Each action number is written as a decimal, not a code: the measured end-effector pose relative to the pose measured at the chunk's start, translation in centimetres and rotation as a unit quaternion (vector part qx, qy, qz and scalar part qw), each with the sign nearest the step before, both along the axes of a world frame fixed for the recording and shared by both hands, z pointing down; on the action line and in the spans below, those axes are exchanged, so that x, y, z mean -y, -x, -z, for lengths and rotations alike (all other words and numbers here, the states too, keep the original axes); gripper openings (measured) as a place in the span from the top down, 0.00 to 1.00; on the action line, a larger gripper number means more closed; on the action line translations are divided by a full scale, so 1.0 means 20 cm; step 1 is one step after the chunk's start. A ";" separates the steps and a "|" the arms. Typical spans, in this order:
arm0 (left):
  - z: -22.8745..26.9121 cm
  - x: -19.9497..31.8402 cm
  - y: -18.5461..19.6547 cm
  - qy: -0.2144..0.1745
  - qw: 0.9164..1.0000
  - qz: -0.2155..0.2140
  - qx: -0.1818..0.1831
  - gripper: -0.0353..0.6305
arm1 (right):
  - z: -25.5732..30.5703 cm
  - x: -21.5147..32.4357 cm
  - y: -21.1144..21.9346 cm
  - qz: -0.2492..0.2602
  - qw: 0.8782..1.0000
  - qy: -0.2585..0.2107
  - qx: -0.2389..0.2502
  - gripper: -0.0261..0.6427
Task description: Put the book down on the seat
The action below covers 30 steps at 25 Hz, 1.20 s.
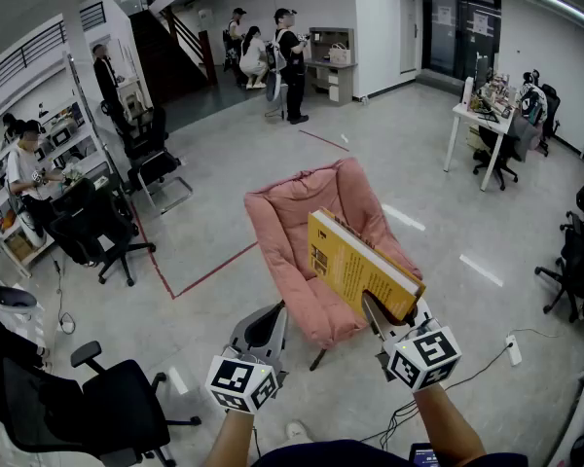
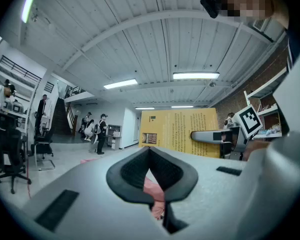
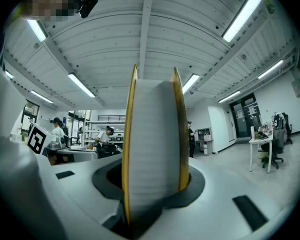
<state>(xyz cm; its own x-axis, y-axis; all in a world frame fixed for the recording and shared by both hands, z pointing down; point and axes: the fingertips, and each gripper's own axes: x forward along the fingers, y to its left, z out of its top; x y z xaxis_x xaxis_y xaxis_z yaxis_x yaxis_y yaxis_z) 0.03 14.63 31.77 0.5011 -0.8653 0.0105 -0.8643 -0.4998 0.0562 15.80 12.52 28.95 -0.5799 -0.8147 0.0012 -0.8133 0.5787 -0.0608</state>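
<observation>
There is one book [image 1: 360, 264], a thick rectangular volume with smooth yellow covers and a pale, finely lined block of pages. The right gripper [image 1: 378, 317] is clamped on its lower edge, one jaw on each cover, and holds it tilted in the air over the seat [image 1: 297, 232]. The book does not lie on the seat. In the right gripper view the page block stands upright between the two yellow covers and fills the space between the jaws.

There is one seat, a low pink chair with soft, quilted padding, a rounded back and thin dark legs.

The left gripper [image 1: 263, 331] has its two dark padded jaws brought together at the tips, with nothing between them. It hovers just beside the seat's front edge. Each of the two grippers carries one marker cube [image 1: 423, 358], white with black square patterns.

The floor [image 1: 409, 163] is smooth, glossy grey, crossed by one thin red line [image 1: 209, 272]
</observation>
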 end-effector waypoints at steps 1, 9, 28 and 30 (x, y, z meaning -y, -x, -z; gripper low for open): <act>0.00 0.00 -0.01 0.000 1.000 -0.001 -0.001 0.95 | 0.00 0.01 0.00 0.000 1.000 -0.001 0.001 0.73; -0.04 0.02 0.01 0.004 1.000 -0.010 -0.004 0.95 | -0.03 0.04 0.04 0.002 1.000 -0.015 0.004 0.73; -0.12 0.12 0.49 0.027 0.999 -0.017 -0.034 0.95 | -0.06 0.17 0.53 0.002 1.000 0.016 -0.005 0.73; -0.13 0.12 0.53 0.029 0.999 -0.014 -0.038 0.95 | -0.05 0.17 0.57 0.006 1.000 0.008 -0.012 0.73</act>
